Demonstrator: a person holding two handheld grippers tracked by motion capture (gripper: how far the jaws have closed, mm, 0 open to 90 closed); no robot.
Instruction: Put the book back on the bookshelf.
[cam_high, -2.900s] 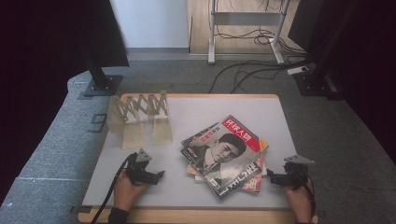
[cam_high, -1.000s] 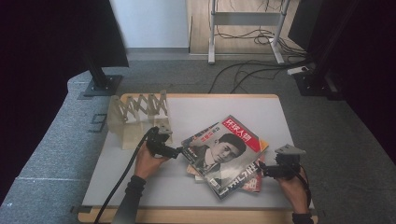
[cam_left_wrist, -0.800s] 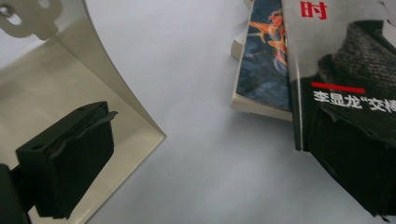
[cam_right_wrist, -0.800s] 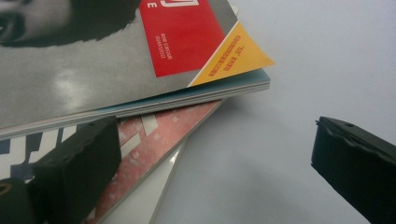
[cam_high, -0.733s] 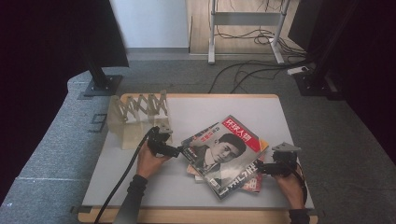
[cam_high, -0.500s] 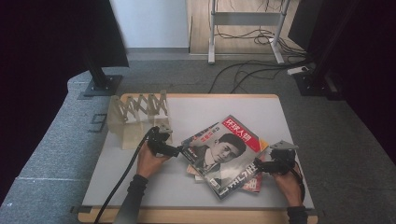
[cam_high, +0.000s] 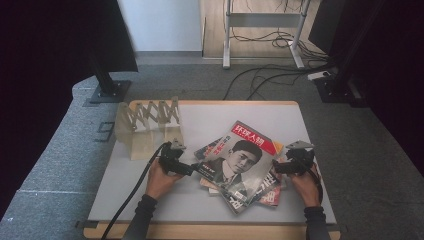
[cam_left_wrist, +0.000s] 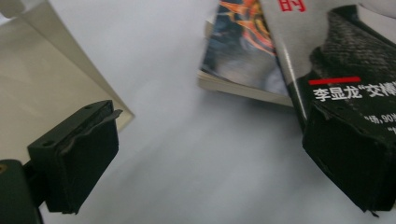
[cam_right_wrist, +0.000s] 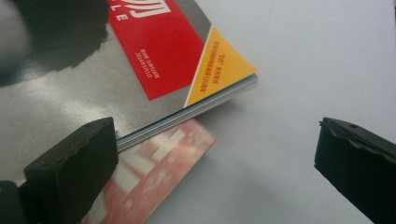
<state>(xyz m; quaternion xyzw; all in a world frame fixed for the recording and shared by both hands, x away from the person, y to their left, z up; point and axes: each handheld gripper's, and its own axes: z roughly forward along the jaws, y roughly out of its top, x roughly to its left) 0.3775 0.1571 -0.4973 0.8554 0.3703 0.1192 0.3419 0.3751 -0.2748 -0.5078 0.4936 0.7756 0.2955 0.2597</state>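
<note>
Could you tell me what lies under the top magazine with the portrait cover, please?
Under the top magazine, other magazines stick out at its edges: a reddish cover by the right hand-held gripper, a dark one on the left. Their number and covers stay mostly hidden.

top magazine (cam_high: 239, 159): red, grey, yellow corner | table (cam_high: 150, 200): pale grey

black tools (cam_high: 192, 168), ridged jaw pads, black cable, dark sleeves (cam_high: 141, 217).

A folding wooden rack (cam_high: 148, 125) stands at the far left of the white table (cam_high: 200, 210).
</note>
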